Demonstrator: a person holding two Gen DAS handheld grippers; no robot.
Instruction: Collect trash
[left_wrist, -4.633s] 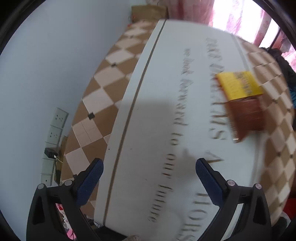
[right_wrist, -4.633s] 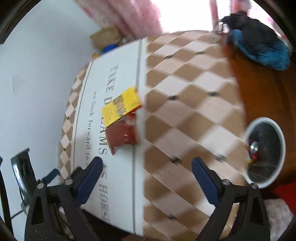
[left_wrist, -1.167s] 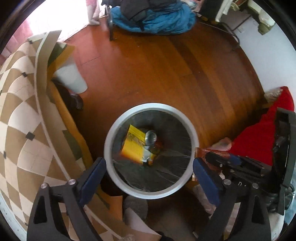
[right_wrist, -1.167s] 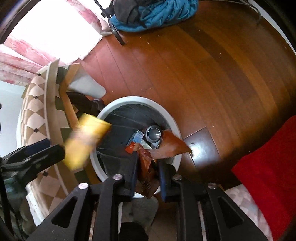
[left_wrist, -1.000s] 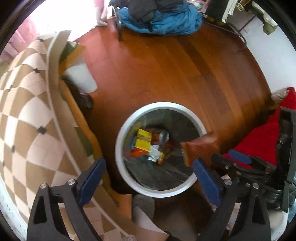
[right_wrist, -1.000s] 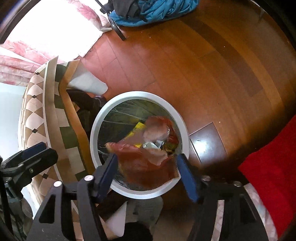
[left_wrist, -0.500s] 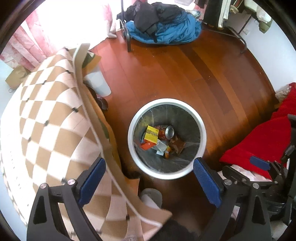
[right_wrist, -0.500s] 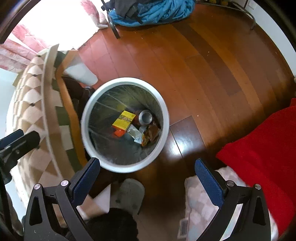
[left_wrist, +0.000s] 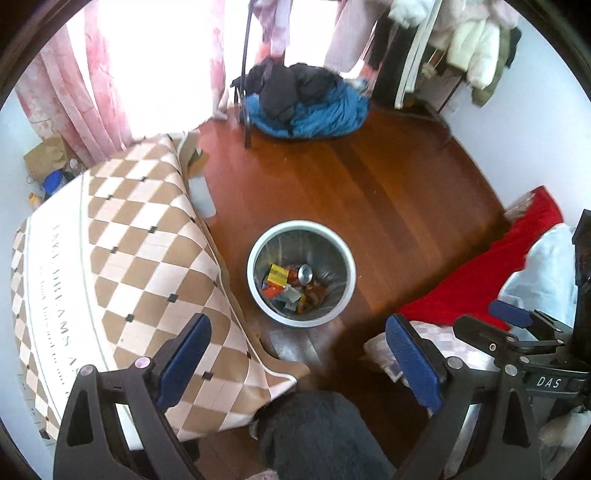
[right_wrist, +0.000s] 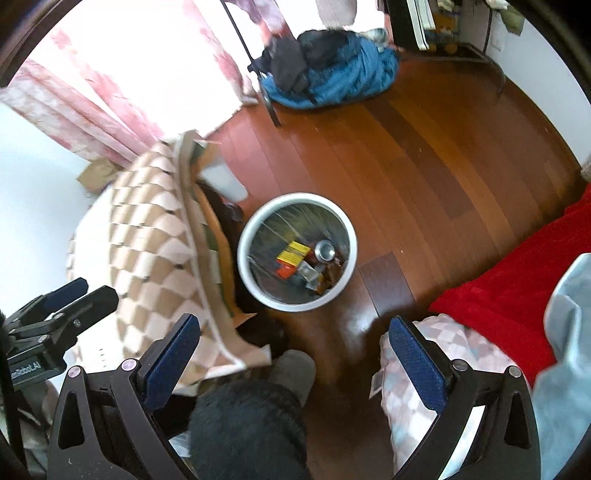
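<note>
open floor (left_wrist: 388, 192) rings the bin (left_wrist: 255, 280); checkered table (left_wrist: 129, 258) crowds its left.

Glossy wood floor (left_wrist: 388, 192) — pink curtains (left_wrist: 74, 92) at bright window.

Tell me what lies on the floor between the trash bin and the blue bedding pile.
Only bare wooden floor lies between the trash bin and the blue bedding pile; both wrist views show it.

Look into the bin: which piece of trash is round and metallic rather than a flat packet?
The silver can, showing its shiny circular end, lies in the trash bin beside the yellow packet; the rest are flat, coloured wrappers.
</note>
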